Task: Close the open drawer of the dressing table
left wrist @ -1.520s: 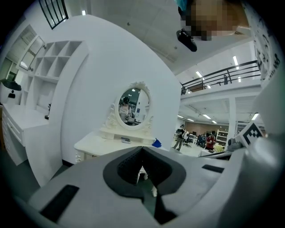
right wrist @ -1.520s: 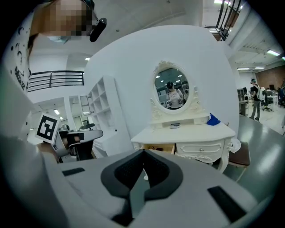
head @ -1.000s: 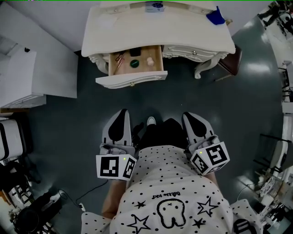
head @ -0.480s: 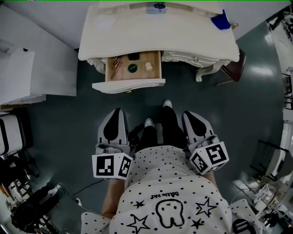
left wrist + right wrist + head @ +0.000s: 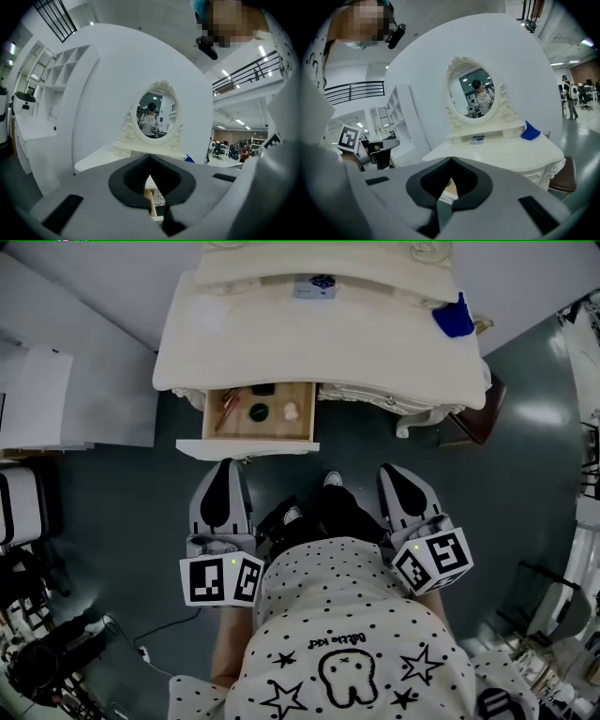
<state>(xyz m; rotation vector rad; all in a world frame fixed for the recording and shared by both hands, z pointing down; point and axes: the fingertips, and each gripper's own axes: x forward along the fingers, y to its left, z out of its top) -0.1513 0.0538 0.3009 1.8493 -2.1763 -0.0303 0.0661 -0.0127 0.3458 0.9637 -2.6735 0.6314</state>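
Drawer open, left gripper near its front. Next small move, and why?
Probably ease the left gripper straight forward onto the drawer front and push. Its jaws are shut, its tip is lined up just before that panel, and the drawer stands pulled out of the dressing table.

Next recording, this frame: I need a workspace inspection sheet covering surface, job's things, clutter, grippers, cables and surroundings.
Surface: cream dressing table top, with an oval mirror at the back.
Job's things: drawer pulled open, not yet closed.
Clutter: blue cloth and small box on the top; dark round item and pale item inside the drawer.
Grippers: left gripper shut, holding nothing, tip close to the drawer front, contact unclear; right gripper shut, holding nothing, apart from the drawer.
Cables: one cable on the floor.
Surroundings: white cabinet, brown stool.
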